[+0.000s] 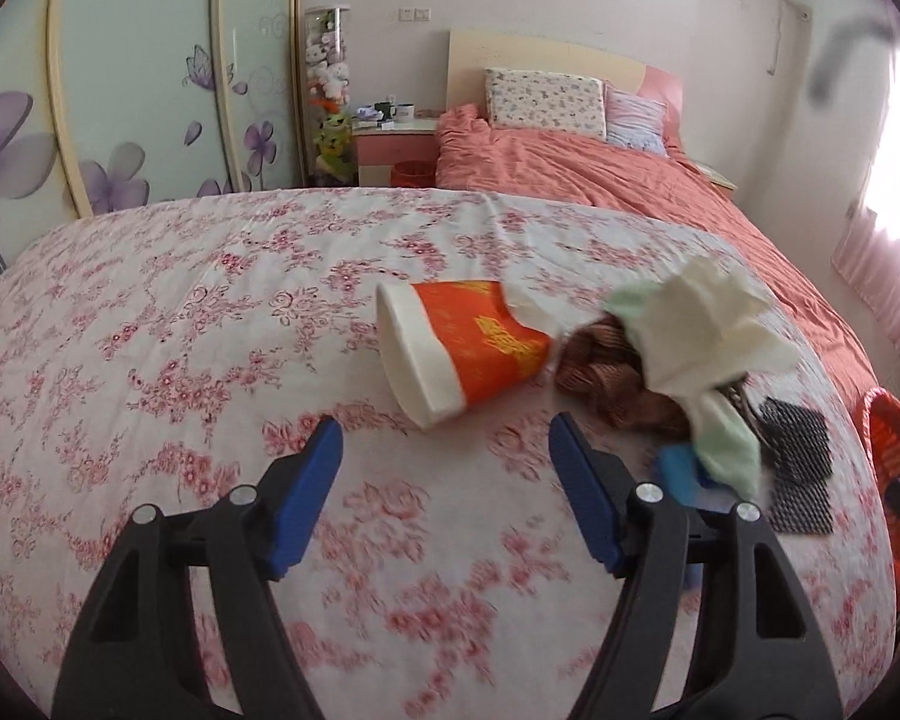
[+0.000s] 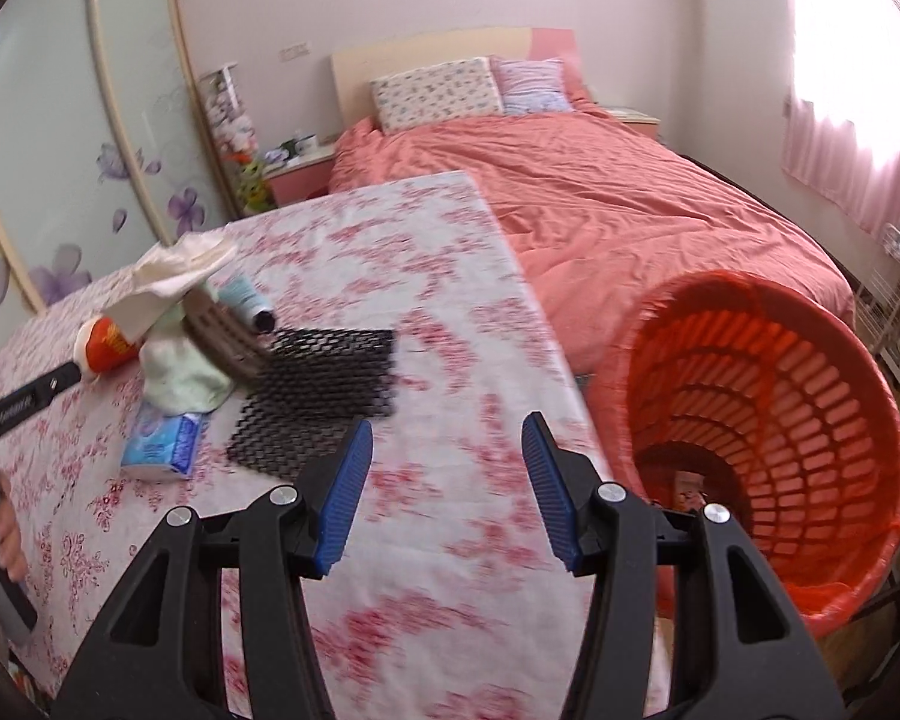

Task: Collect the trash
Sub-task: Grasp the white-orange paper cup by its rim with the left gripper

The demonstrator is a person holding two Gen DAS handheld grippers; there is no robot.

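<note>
An orange and white paper cup (image 1: 456, 342) lies on its side on the floral tablecloth (image 1: 210, 360). My left gripper (image 1: 444, 450) is open and empty just short of the cup. Right of the cup lies a pile: white tissue (image 1: 708, 324), brown corrugated wrapper (image 1: 606, 372), green cloth (image 1: 729, 444). The pile also shows in the right wrist view: cup (image 2: 105, 348), tissue (image 2: 180, 273), black mesh sheet (image 2: 324, 384), blue tissue packet (image 2: 165, 444). My right gripper (image 2: 447, 456) is open and empty above the cloth, left of the orange trash basket (image 2: 768, 420).
A bed with a salmon cover (image 2: 600, 192) lies beyond the table. The basket stands at the table's right edge and holds some trash at the bottom. A wardrobe with flower panels (image 1: 120, 90) is at the left. A nightstand (image 1: 393, 147) stands by the bed.
</note>
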